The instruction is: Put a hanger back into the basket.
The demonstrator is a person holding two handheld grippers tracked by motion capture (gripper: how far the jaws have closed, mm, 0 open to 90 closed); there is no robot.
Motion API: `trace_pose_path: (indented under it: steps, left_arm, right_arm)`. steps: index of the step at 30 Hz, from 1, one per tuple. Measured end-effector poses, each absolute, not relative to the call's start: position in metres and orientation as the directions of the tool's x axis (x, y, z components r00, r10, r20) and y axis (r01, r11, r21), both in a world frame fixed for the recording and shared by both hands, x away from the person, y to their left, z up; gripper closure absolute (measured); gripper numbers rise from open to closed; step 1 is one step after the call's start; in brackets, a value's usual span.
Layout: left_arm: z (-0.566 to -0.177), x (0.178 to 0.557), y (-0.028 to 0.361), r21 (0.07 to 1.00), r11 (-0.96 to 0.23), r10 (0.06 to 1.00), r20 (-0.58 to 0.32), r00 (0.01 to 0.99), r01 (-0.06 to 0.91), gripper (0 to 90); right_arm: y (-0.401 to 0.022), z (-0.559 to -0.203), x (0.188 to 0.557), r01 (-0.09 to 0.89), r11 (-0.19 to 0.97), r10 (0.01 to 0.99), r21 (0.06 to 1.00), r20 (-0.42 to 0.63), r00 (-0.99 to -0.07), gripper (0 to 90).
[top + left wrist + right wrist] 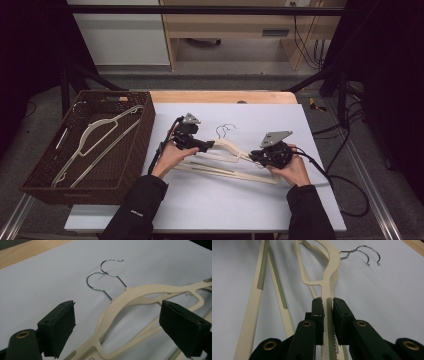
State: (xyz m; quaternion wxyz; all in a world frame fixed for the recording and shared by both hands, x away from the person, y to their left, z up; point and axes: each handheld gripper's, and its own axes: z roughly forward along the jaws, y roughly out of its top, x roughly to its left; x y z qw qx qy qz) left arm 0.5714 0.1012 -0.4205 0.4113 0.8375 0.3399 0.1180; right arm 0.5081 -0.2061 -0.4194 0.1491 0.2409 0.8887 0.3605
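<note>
While the right gripper fingers pinch its ribbed arm, the cream hanger lies flat, left gripper fingers spread.

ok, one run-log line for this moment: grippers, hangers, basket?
left gripper: open over top hanger | right gripper: shut on hanger arm | basket: holds one hanger

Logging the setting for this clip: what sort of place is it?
Probably a lab or workshop recording station: a table under a white sheet, a black frame around it, loose cables on the floor.
</note>
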Motion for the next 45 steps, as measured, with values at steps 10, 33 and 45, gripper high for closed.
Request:
trace_pose_path:
  steps: [10, 33, 45]
  left_arm:
    - [-0.440, 0.586, 0.095, 0.732, -0.484, 0.663, -0.050, 0.747, 0.480, 20.7]
    - [-0.466, 0.595, 0.085, 0.640, -0.596, 0.613, -0.026, 0.789, 0.484, 59.8]
    - [-0.449, 0.584, 0.087, 0.643, -0.639, 0.584, 0.048, 0.811, 0.422, 69.3]
  right_arm:
    - [-0.206, -0.419, 0.507, 0.322, 0.628, 0.538, 0.709, -0.096, -0.837, 79.8]
    - [-0.204, -0.419, 0.506, 0.311, 0.633, 0.523, 0.709, -0.096, -0.847, 79.8]
    - [-0.206, -0.417, 0.505, 0.302, 0.620, 0.518, 0.724, -0.088, -0.851, 79.5]
